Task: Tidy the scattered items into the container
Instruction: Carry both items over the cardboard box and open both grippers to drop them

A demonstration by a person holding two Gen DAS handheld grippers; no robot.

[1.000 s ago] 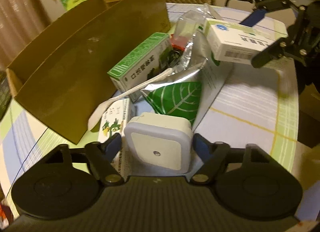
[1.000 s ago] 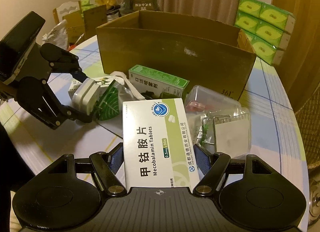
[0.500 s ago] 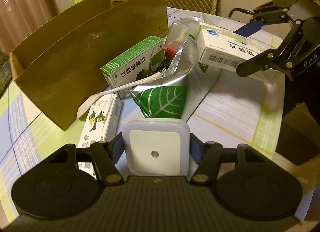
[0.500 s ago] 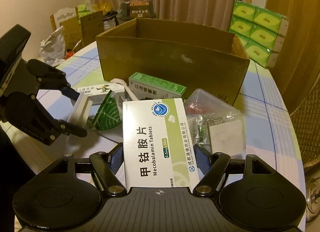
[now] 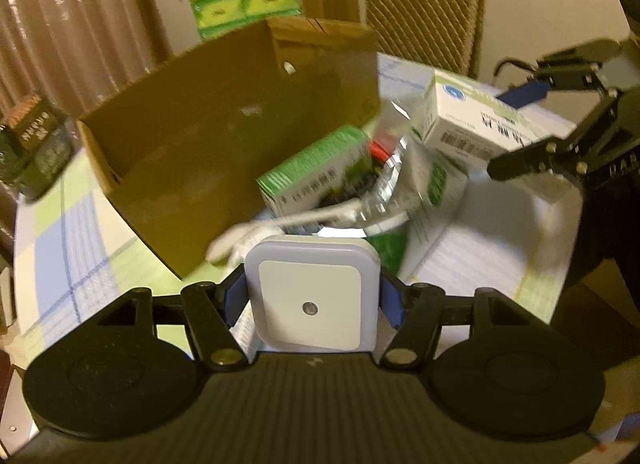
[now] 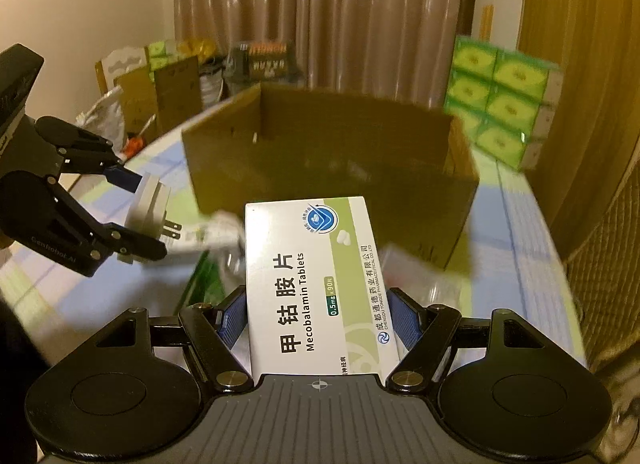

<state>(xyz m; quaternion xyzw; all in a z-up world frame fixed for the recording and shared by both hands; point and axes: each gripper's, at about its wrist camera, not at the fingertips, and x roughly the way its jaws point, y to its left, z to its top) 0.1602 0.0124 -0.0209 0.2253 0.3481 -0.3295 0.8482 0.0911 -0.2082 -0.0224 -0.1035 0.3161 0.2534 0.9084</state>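
Each matte black plastic two-finger gripper, the left one [image 5: 312,300] and the right one [image 6: 318,316], has a ribbed grey housing at 6 o'clock, flanked by two round black discs. Angular black linkage arms with brass-coloured pivot screws carry blue textured pads [image 6: 404,318]. White lettering marks the left gripper's side.
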